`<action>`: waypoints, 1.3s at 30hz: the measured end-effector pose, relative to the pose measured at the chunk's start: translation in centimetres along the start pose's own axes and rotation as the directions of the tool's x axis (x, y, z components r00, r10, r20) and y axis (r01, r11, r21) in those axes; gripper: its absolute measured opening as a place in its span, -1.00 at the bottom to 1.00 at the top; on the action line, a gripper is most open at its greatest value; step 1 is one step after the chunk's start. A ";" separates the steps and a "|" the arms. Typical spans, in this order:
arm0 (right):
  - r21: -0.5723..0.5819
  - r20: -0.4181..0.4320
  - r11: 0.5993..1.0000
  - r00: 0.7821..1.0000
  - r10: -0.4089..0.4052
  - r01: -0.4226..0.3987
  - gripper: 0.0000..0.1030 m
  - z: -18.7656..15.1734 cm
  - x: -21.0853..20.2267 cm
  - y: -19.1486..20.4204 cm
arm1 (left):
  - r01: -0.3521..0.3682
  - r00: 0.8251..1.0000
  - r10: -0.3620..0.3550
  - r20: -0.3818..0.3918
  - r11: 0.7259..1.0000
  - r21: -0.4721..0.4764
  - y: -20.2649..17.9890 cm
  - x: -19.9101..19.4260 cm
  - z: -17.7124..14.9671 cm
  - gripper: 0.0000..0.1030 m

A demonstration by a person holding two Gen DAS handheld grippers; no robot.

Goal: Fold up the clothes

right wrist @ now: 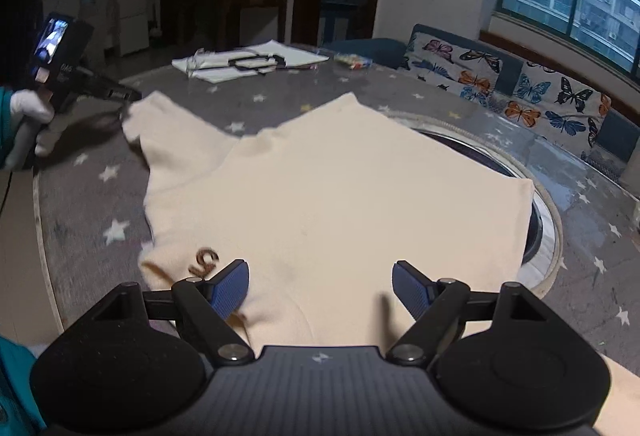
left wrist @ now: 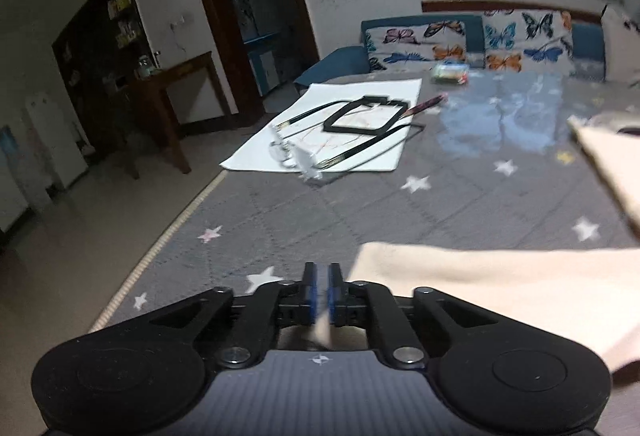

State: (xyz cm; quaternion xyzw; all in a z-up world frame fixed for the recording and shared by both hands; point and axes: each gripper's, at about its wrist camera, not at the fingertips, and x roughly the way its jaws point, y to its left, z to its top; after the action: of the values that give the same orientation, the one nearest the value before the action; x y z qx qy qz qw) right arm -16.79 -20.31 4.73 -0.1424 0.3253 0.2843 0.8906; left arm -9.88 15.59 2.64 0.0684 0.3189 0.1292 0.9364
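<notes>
Grey star-patterned cloth covers the bench (left wrist: 304,212). In the left wrist view the left tool (left wrist: 321,290) has its blue pads pressed together, pinching a cream garment (left wrist: 500,284) edge spreading toward 3 o'clock; white paper (left wrist: 360,96) lies at 12. In the right wrist view the right tool (right wrist: 320,286) is spread wide over the garment's near edge, with a butterfly-print sofa (right wrist: 520,88) at 2 o'clock.

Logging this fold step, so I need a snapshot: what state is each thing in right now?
Cream cotton garment: spread mostly flat on the table, one corner lifted at the left.
Left claw: shut on that corner of cloth.
Right claw: open, over the garment's near edge.
White paper sheet: lying flat, black strap on top.
</notes>
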 end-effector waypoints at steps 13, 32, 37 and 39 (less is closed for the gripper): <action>0.070 0.029 0.996 0.998 -0.051 0.049 0.56 -2.3 -2.7 -0.9 | 0.433 0.884 -0.456 0.105 0.882 0.187 -10.2 -8.8 1.6 -0.49; 0.426 -0.053 0.840 0.936 -0.347 0.335 0.52 -9.0 -8.0 -13.7 | 0.671 0.688 -0.721 -0.082 0.589 0.450 -22.0 -12.6 -3.4 -0.48; 0.447 -0.124 0.783 0.897 -0.425 0.432 0.51 -10.8 -8.0 -16.5 | 0.675 0.667 -0.737 -0.108 0.536 0.508 -22.3 -12.9 -3.9 -0.48; 0.450 -0.130 0.768 0.884 -0.448 0.455 0.50 -10.7 -8.3 -17.0 | 0.691 0.645 -0.755 -0.116 0.513 0.509 -22.3 -13.2 -3.3 -0.48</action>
State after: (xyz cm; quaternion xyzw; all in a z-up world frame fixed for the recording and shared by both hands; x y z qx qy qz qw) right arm -17.18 -41.98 3.36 0.0009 0.3471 -0.0263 0.9375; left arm -17.57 -9.40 3.05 0.1820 0.2828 -0.3667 0.8674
